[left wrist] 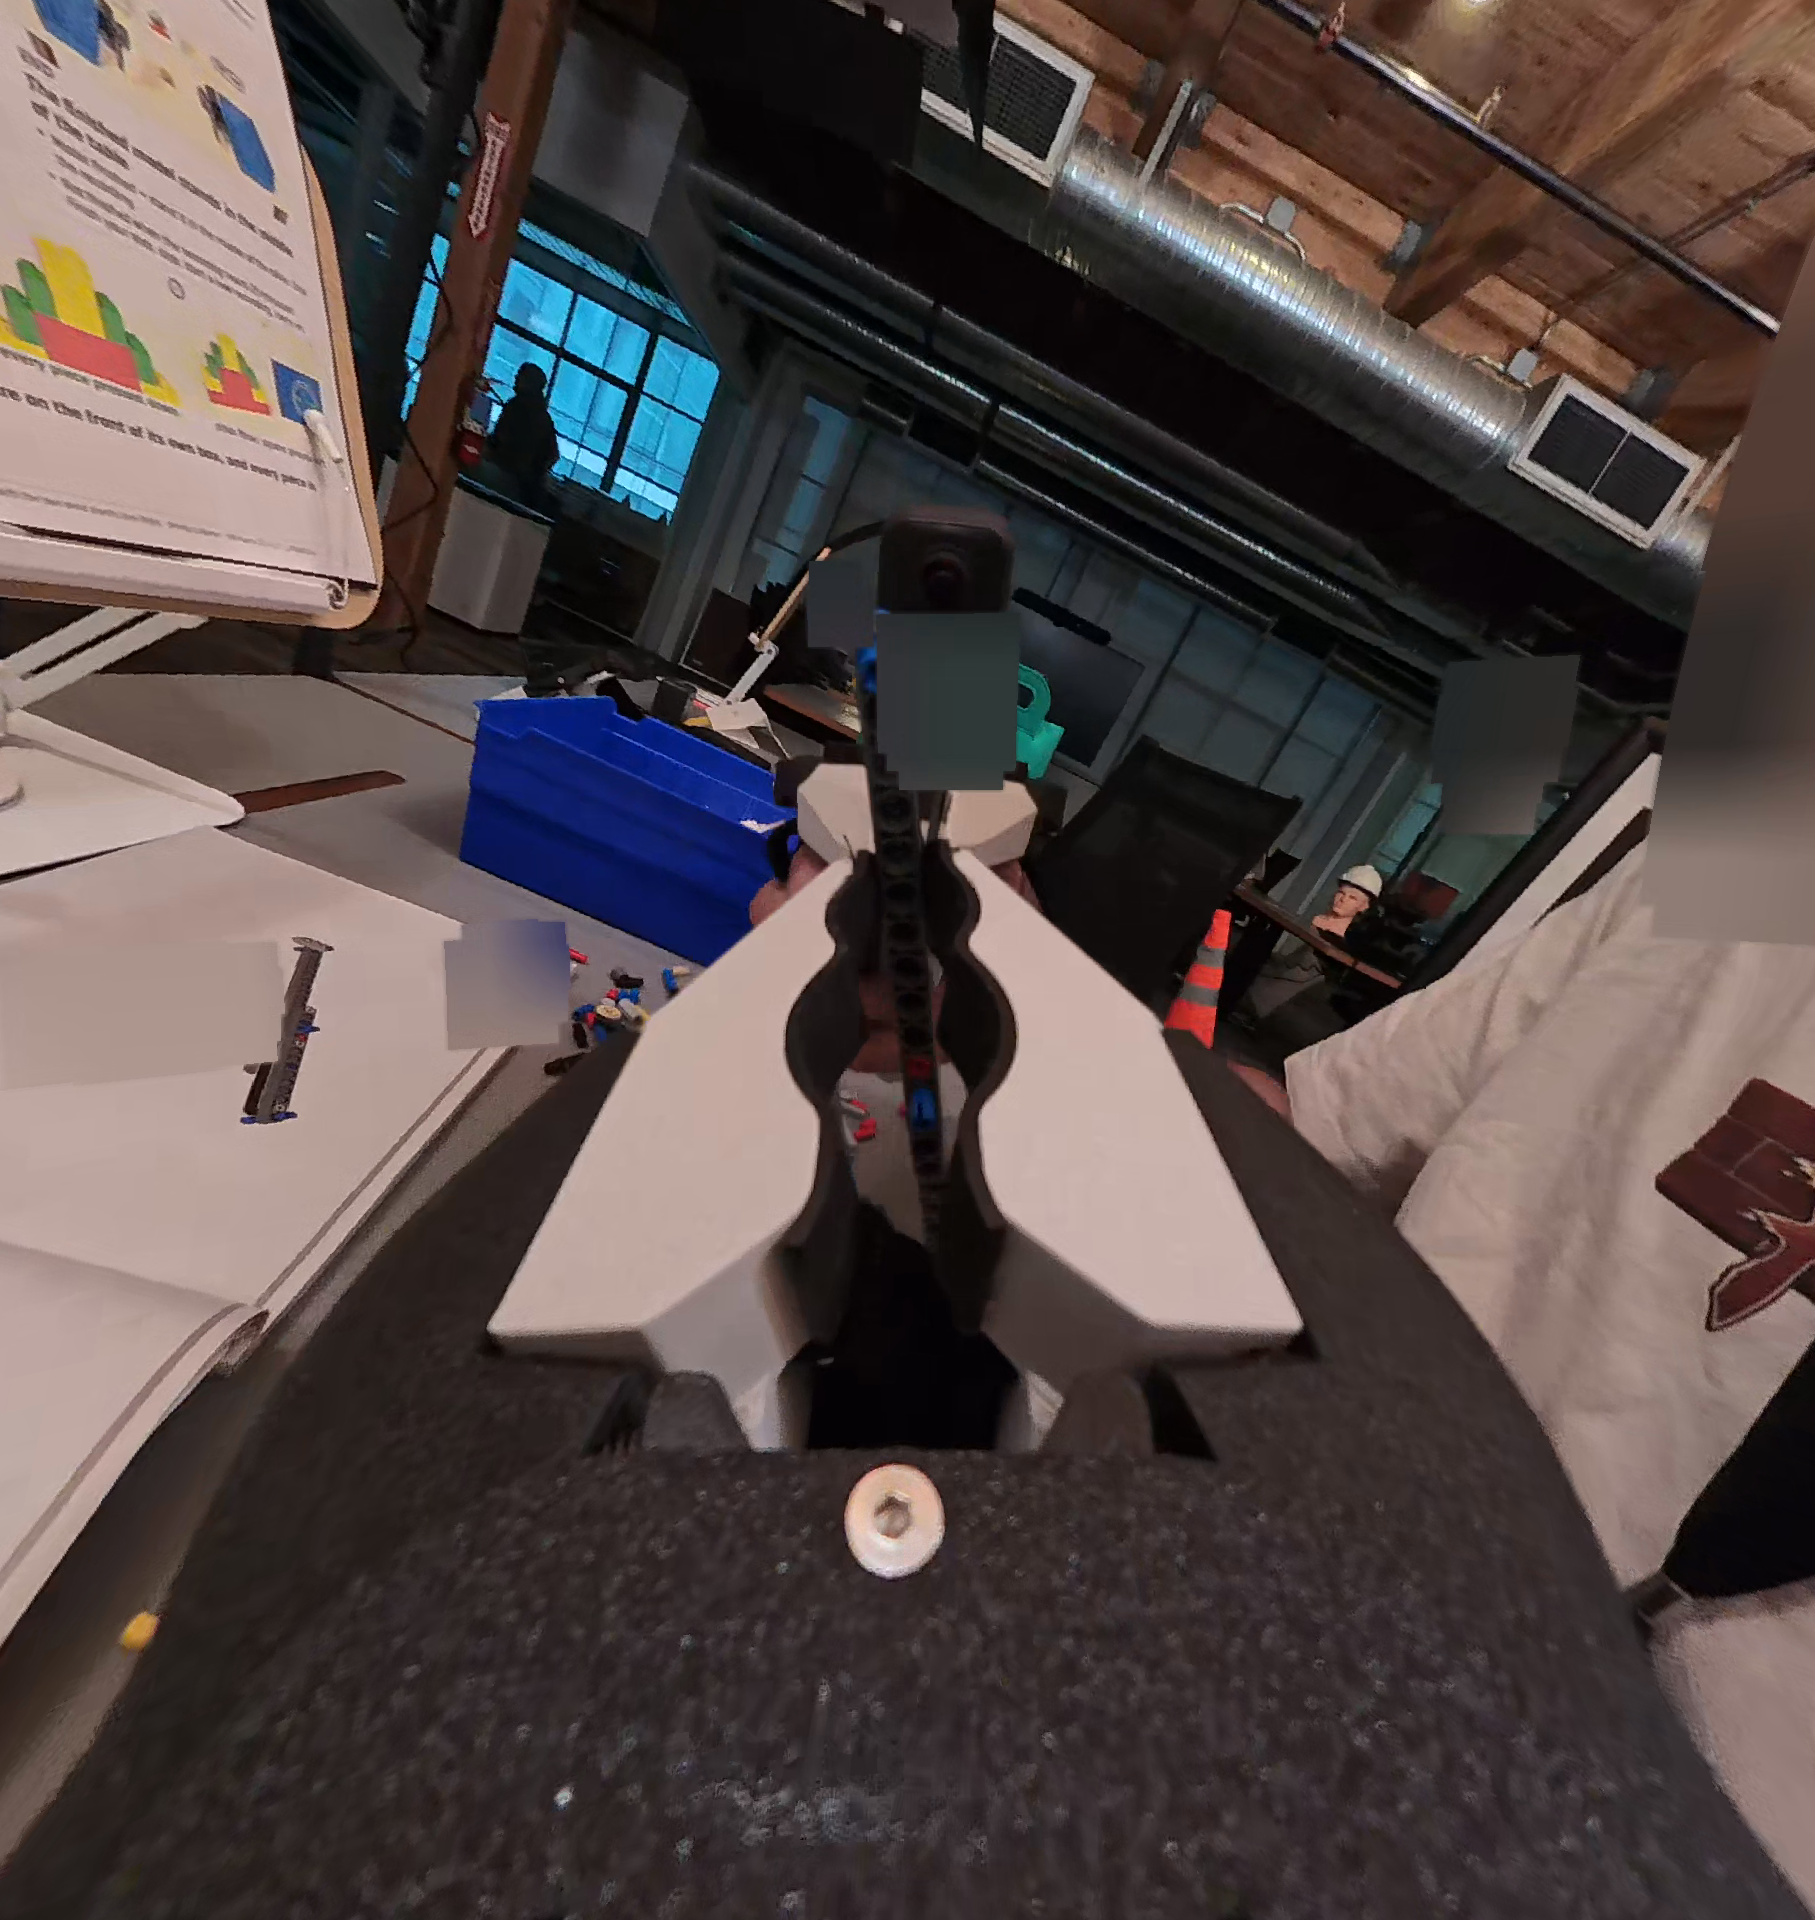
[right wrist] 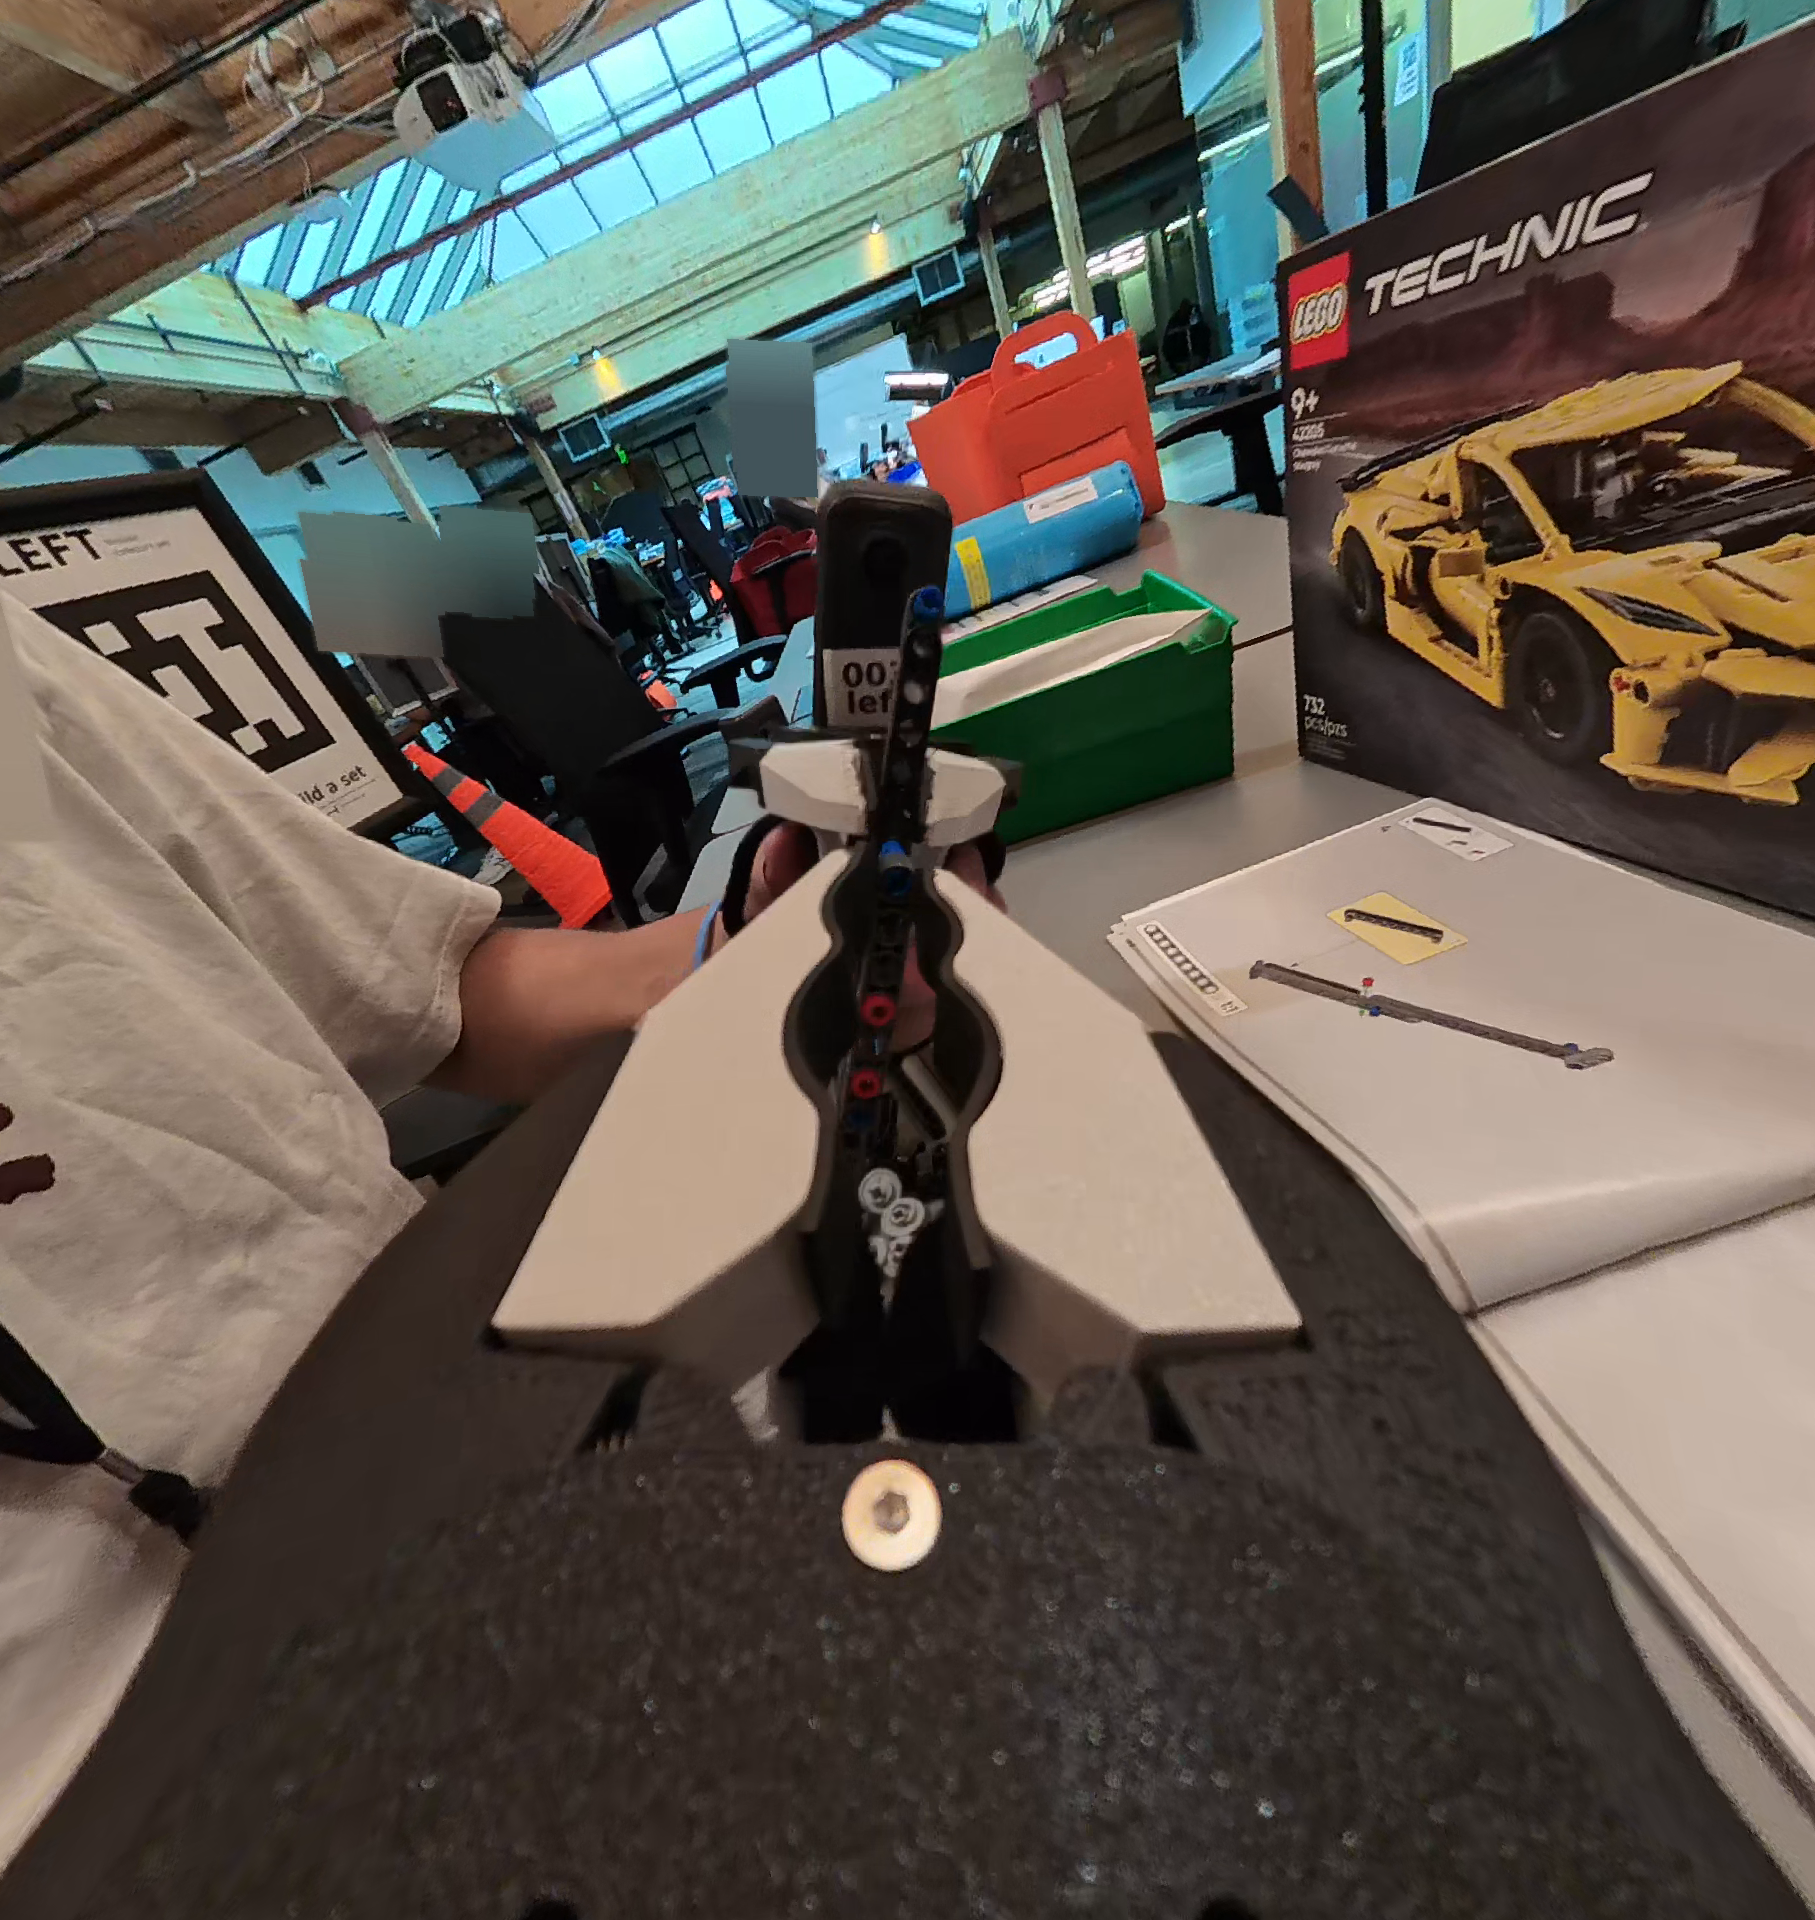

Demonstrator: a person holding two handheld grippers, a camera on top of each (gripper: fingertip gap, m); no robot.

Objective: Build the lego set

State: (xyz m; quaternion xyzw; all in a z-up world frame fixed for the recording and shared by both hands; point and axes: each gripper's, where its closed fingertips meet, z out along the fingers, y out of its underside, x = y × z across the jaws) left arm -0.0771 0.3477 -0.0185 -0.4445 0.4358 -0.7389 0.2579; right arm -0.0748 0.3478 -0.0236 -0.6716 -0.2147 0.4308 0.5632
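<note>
Both grippers—left gripper [left wrist: 898, 883] and right gripper [right wrist: 887, 883]—face each other above the table [right wrist: 1235, 582], each clamped on one long black beam [right wrist: 887, 977]; uneven twisting might bend it or pop its pins—judgement only.

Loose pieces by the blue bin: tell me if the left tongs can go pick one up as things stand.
Probably not yet. The left tongs are shut on the black beam, which the right tongs also grip, held up off the table. The loose pieces lie unblocked, but the beam must be let go first.
</note>
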